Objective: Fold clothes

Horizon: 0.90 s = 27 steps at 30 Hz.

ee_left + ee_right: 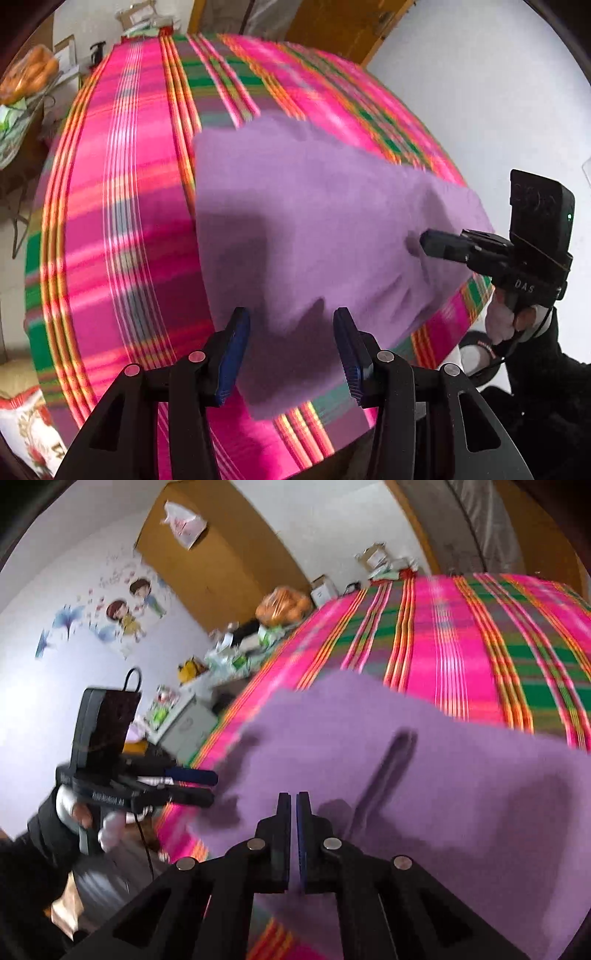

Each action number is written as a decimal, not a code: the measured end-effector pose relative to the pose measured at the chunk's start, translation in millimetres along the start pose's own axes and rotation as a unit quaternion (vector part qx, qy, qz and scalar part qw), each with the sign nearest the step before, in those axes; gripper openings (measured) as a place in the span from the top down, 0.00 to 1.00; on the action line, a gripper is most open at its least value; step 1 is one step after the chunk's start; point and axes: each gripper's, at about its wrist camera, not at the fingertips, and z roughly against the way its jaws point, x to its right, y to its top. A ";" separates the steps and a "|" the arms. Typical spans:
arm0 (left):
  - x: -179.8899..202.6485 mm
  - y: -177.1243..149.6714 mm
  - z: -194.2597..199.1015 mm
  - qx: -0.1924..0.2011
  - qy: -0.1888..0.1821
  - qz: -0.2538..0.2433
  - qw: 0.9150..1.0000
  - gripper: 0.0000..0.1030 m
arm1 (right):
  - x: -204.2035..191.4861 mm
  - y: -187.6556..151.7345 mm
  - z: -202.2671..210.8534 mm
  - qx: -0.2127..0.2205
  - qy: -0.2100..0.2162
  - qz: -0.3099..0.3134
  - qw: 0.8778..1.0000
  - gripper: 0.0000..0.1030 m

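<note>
A bed covered in a bright pink plaid blanket (pixel 461 657) with green, orange and white stripes fills most of both views. Behind it stands a tall brown wooden wardrobe (pixel 221 565) with a white plastic bag (pixel 184 524) hanging on its front. The pale white wall (pixel 55 657) beside it carries cartoon stickers of two children and blue flowers (pixel 125 613). Along the bed's side runs a cluttered low table (pixel 192 716) — small boxes, green-and-white packets, and a clear bag of orange fruit (pixel 282 607) at the far end. A light grey floor (pixel 498 110) shows on the bed's other side — evenly lit, soft daylight.
</note>
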 end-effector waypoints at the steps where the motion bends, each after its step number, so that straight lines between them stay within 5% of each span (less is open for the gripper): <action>1: -1.5 7.1 3.0 0.009 0.001 -0.002 1.000 0.52 | 0.9 7.2 -4.2 0.002 0.001 -0.004 1.000 0.94; 7: -18.9 52.5 -4.0 0.043 -0.005 -0.004 0.999 0.52 | 14.3 39.6 -45.4 -0.020 -0.007 -0.025 0.999 0.93; 9: -25.1 68.0 -7.8 0.053 -0.008 -0.004 0.999 0.52 | 35.1 44.4 -57.6 -0.032 -0.044 -0.060 0.997 0.98; 12: -35.3 82.0 -22.6 0.051 -0.015 -0.001 0.999 0.52 | 65.6 43.4 -57.8 -0.023 0.000 -0.128 0.992 1.00; 20: -64.1 104.3 -42.3 0.032 -0.035 0.028 0.998 0.52 | 57.1 50.9 -52.6 -0.023 -0.011 -0.113 0.993 1.00; 27: -49.4 106.5 -33.3 0.044 -0.063 0.011 0.997 0.52 | 77.9 52.3 -47.4 -0.010 -0.011 -0.139 0.990 1.00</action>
